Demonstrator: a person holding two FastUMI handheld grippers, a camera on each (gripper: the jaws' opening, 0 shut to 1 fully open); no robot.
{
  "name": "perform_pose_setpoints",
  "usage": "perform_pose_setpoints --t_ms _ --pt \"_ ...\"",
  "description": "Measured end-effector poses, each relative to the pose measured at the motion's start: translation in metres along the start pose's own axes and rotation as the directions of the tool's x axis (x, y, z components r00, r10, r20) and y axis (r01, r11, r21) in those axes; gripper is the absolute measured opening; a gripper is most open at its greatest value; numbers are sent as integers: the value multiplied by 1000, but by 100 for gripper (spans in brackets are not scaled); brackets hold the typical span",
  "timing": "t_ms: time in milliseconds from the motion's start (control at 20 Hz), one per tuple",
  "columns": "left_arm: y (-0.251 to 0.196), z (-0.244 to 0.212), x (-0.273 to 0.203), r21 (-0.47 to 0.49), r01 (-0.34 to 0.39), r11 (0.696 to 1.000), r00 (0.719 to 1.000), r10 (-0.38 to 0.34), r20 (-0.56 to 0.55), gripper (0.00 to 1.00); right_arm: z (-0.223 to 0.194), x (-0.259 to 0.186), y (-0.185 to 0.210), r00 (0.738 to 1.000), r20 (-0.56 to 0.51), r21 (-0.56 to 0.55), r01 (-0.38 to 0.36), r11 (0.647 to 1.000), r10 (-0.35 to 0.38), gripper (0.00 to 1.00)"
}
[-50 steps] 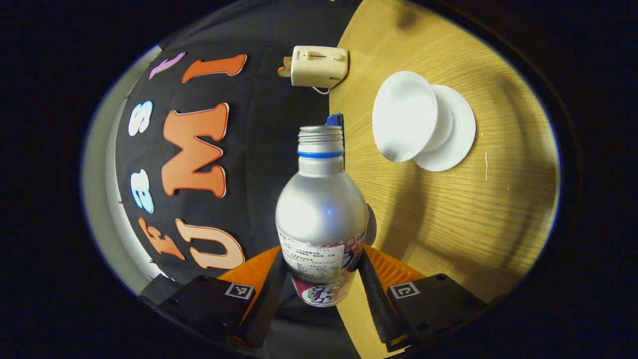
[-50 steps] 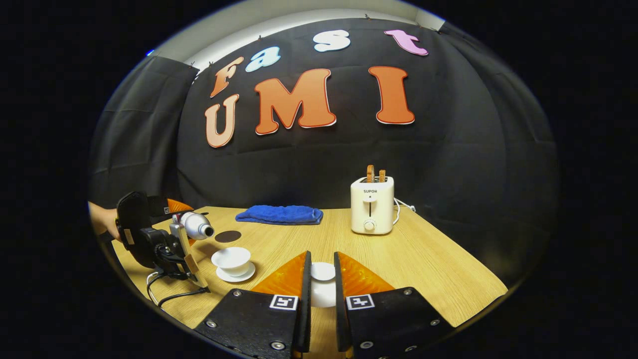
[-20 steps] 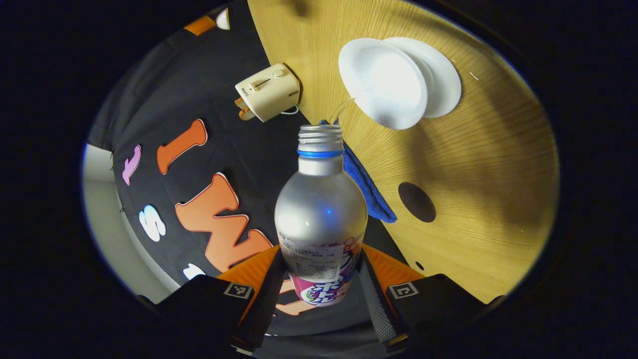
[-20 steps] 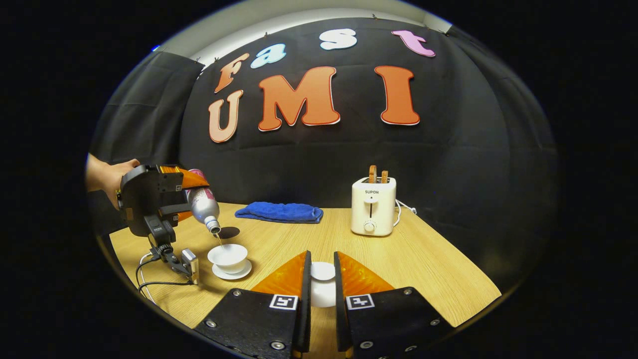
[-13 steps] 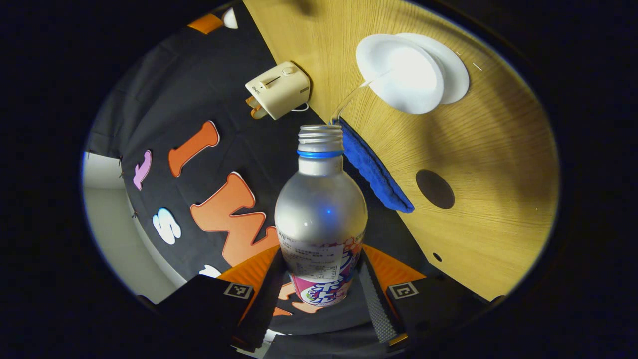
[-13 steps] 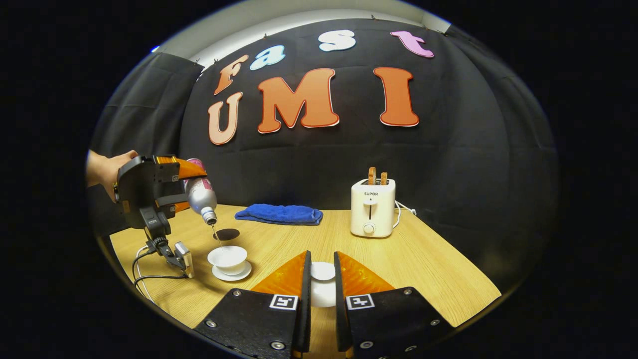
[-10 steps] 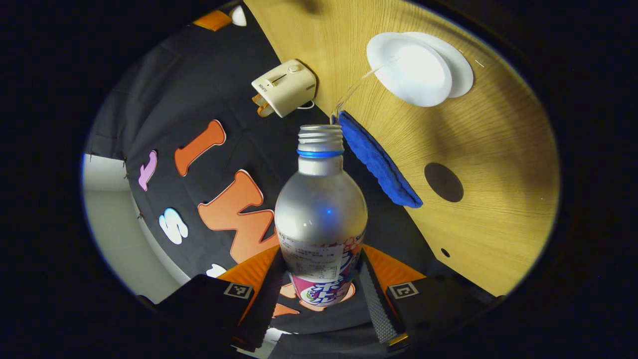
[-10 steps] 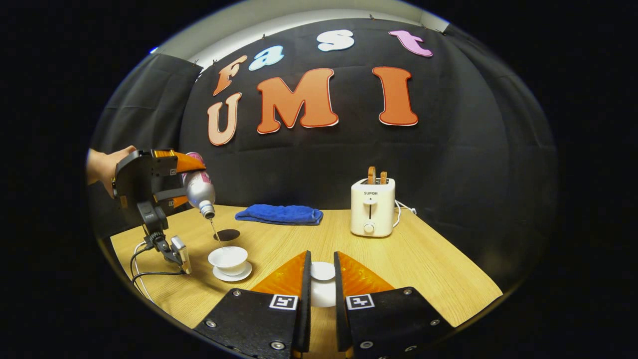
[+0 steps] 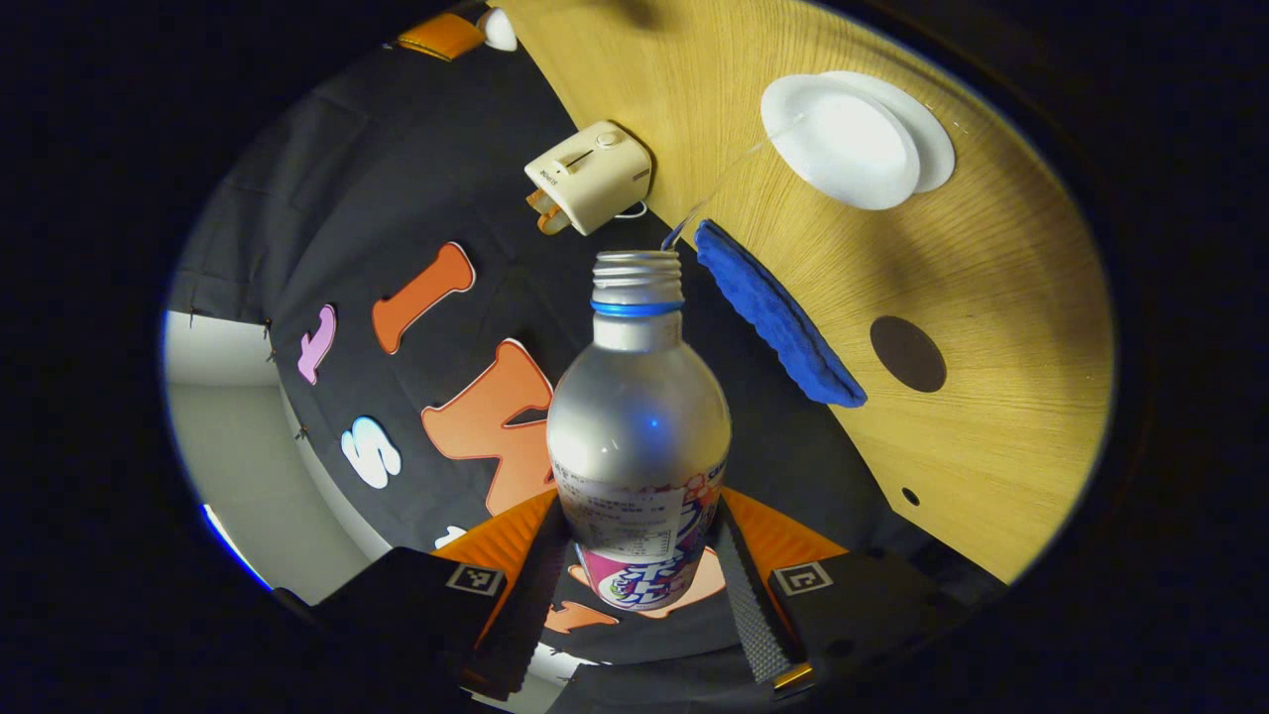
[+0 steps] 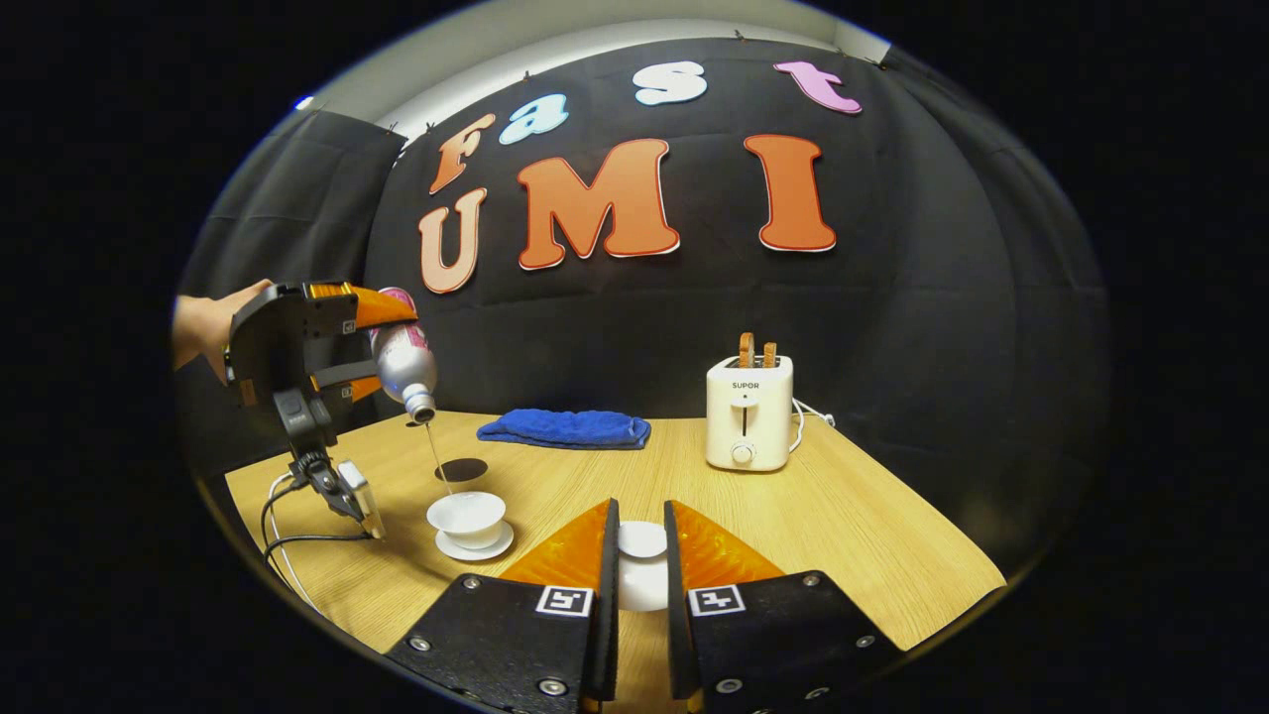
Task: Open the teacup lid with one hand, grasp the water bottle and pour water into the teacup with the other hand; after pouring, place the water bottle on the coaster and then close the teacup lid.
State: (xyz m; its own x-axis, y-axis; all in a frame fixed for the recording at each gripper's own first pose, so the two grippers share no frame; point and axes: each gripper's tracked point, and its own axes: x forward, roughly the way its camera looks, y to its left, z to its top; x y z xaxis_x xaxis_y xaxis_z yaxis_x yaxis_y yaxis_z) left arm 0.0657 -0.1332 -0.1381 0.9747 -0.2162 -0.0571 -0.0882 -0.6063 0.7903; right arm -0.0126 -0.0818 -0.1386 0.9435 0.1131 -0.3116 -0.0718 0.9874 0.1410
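Observation:
My left gripper (image 9: 639,575) is shut on a silver water bottle (image 9: 639,436), uncapped and tipped steeply mouth-down. A thin stream of water runs from its mouth into the white teacup (image 9: 841,139), which stands on its saucer (image 9: 937,139). In the right gripper view the same bottle (image 10: 403,363) hangs above the teacup (image 10: 466,516), held by the left gripper (image 10: 382,342) in a person's hand (image 10: 203,327). My right gripper (image 10: 639,555) is shut on the white teacup lid (image 10: 641,540), held off to the right of the cup. The dark round coaster (image 9: 907,353) lies on the table beyond the cup.
A blue cloth (image 10: 563,428) lies at the back of the wooden table (image 10: 843,535). A cream toaster (image 10: 749,412) with toast stands at the back right. A cable (image 10: 288,545) trails from the left gripper onto the table's left front.
The left gripper has risen and tipped the bottle further mouth-down. Water began to run into the cup and keeps running. The right gripper has stayed still with the lid.

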Motion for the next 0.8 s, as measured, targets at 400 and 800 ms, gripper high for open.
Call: perform_pose_setpoints --t_ms 400,800 --pt "-35 38 1 -86 27 996 998 -22 55 80 -3 3 10 1000 -14 -16 -11 1000 11 21" --pt "-18 7 7 -665 -124 736 992 97 -77 87 12 15 40 998 30 -25 -47 999 48 21"
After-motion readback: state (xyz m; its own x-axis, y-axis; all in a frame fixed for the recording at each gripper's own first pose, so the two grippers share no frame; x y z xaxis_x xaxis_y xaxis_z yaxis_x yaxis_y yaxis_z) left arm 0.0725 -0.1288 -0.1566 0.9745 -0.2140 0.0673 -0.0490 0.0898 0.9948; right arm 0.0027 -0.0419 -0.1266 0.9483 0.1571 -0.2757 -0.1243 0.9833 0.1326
